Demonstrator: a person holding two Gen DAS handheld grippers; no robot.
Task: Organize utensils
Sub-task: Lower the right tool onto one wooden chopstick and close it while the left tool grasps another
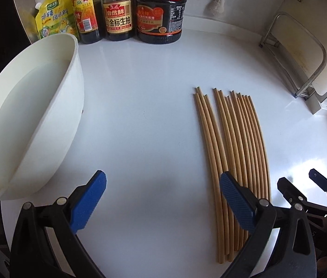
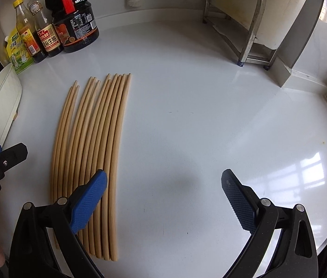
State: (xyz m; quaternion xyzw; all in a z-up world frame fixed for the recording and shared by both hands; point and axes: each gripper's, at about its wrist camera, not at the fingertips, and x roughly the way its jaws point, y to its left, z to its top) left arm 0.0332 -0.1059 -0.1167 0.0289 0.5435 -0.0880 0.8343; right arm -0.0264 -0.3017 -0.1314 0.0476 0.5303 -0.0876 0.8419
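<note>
Chopsticks (image 1: 233,153) lie flat on the white desk (image 1: 145,115) in a tight side-by-side row, their narrow tips pointing away from you, and neither of your tools touches them as far as the views show. Your left hand-held gripper (image 1: 162,200) hangs above the desk with its blue-padded fingers (image 1: 89,202) spread wide and nothing between them; the chopsticks sit just to its right, with their near ends passing under the right finger. Your right hand-held gripper (image 2: 163,199) is likewise spread wide and holds nothing; from its view the same chopsticks (image 2: 94,153) lie to its left, running beneath the left finger, while bare desk (image 2: 198,115) fills the space ahead. In the left view the right tool shows at the far right edge, just beside the bundle.

To the left of your left hand-held gripper, close by, stands a large white bowl (image 1: 31,120), which looks tilted toward the camera and seems to hold nothing. Farther ahead, along the back wall, stand a yellow seasoning pouch (image 1: 54,16), two slim sauce bottles (image 1: 117,11) and a big dark soy sauce jug (image 1: 161,16) with a red handle. Ahead and to the right of your right hand-held gripper, a metal rack (image 2: 251,30) stands in the corner.
</note>
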